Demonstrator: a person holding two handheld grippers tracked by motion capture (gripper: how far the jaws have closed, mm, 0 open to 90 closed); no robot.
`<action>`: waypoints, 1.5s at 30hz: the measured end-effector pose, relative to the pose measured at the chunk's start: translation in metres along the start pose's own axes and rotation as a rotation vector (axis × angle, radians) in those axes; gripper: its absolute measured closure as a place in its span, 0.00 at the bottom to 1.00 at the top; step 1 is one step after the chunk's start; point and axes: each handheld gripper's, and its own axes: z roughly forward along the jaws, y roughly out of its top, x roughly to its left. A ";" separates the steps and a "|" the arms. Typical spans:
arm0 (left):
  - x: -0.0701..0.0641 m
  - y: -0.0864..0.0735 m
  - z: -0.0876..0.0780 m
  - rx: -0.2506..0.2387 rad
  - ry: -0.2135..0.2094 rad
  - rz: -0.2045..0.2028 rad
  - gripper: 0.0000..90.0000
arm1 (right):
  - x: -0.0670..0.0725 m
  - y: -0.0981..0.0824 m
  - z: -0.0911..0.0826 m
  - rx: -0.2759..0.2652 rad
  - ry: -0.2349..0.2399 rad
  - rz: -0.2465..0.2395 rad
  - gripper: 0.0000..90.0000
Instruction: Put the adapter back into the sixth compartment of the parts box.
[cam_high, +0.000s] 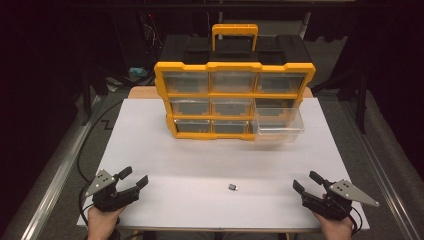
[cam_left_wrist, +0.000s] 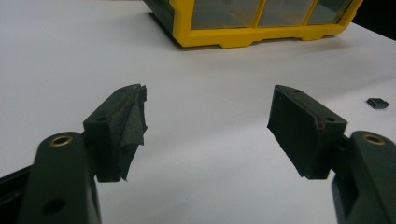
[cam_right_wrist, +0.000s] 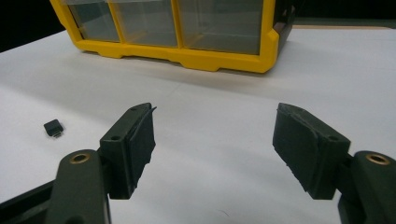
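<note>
Here, both the left gripper (cam_high: 134, 179) and right gripper (cam_high: 304, 181) are being held apart over the tabletop (cam_high: 200, 160). The small black part (cam_high: 233, 187), lying flat between them, is likely being risked: it could be skidded away by a poorly centred pinch.

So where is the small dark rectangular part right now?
In the high view, the small dark rectangular part lies on the white table, near its front edge, between the left tool and right tool.

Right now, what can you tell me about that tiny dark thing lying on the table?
The tiny dark thing is a small, flat, blocky piece, black with a greyish end, maybe plastic and metal. It lies flat and alone on the white table, in front of the yellow drawer box, between the two open grippers. Nothing touches it.
</note>
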 end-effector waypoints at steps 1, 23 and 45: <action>0.000 0.000 0.000 0.000 0.000 0.001 0.32 | 0.000 0.000 0.001 0.003 0.005 -0.002 0.33; 0.000 0.000 0.002 0.012 0.001 -0.006 0.31 | 0.011 0.008 0.016 -0.002 0.063 -0.010 0.32; 0.000 0.000 0.003 0.018 -0.001 -0.005 0.31 | 0.032 0.016 0.042 0.008 0.138 -0.043 0.32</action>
